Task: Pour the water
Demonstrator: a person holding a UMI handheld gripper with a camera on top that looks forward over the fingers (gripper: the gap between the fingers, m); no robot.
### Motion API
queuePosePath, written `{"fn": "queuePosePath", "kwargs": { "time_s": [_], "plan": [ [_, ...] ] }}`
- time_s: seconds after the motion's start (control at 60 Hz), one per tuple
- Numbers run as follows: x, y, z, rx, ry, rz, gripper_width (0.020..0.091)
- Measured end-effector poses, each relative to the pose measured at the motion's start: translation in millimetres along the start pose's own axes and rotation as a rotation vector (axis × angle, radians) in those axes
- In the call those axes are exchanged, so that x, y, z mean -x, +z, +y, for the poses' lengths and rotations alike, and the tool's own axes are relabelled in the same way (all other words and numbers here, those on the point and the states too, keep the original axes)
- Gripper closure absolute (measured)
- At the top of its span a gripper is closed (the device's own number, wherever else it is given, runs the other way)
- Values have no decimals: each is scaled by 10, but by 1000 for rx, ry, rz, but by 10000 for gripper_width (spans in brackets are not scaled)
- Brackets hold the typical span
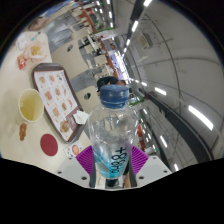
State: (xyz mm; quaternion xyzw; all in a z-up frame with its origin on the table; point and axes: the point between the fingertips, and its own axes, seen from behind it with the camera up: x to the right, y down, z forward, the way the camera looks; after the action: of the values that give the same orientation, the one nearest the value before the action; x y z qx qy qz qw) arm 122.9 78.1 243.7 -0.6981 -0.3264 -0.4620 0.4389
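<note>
The setting is a wide indoor hall with rows of ceiling lights (pixel 135 25) running away overhead and what looks like seating in the distance, too small to make out. Below and to one side lies the pale bench (pixel 22 150), seen at a steep tilt. On it rests a dark-edged tray (pixel 40 72) carrying a printed sheet of small pictures, and just beside the tray stands a cup (pixel 31 105) with a yellowish inside; whether it holds liquid cannot be told. A small red disc (pixel 48 146) lies nearer the fingers, and some small orange-brown items sit by the cup, too blurred to name.

The water bottle (pixel 112 135) fills the middle of the view, clear-walled, with a blue cap (pixel 113 96) still screwed on and a blue label with white lettering low on its body. It appears lifted off the bench, standing roughly upright between the fingers.

The gripper (pixel 111 160) has its purple pads (pixel 86 156) pressed against the bottle's lower body on both sides, so the fingers are closed around it in a firm hold.

The step in hand seems to be carrying the bottle toward the cup. With the cap on, no water can leave; the next move calls for uncapping, then bringing the mouth over the cup and tilting slowly.
</note>
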Motion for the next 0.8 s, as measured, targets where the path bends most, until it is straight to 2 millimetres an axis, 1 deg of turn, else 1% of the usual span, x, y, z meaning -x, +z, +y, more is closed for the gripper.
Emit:
{"fn": "queuePosePath", "kwargs": {
  "time_s": [0.1,0.15,0.167,0.267,0.317,0.333,0.4,0.433,0.5,0.617,0.683,0.8],
  "plan": [
    [213,83,-338,-26,-268,51,650],
    [342,142,-414,-22,-405,72,652],
    [397,201,-418,-25,-447,79,651],
    [550,203,-579,-49,-691,132,649],
    [643,190,-606,-58,-761,134,649],
    [681,246,-603,-61,-781,131,650],
    [765,246,-528,-40,-835,114,650],
    [804,259,-510,-39,-841,104,651],
    [818,302,-462,-26,-852,89,651],
    [769,295,-454,-34,-765,71,652],
    [715,280,-465,-35,-621,30,650],
    [611,254,-464,-49,-238,-66,649]
  ]
}}
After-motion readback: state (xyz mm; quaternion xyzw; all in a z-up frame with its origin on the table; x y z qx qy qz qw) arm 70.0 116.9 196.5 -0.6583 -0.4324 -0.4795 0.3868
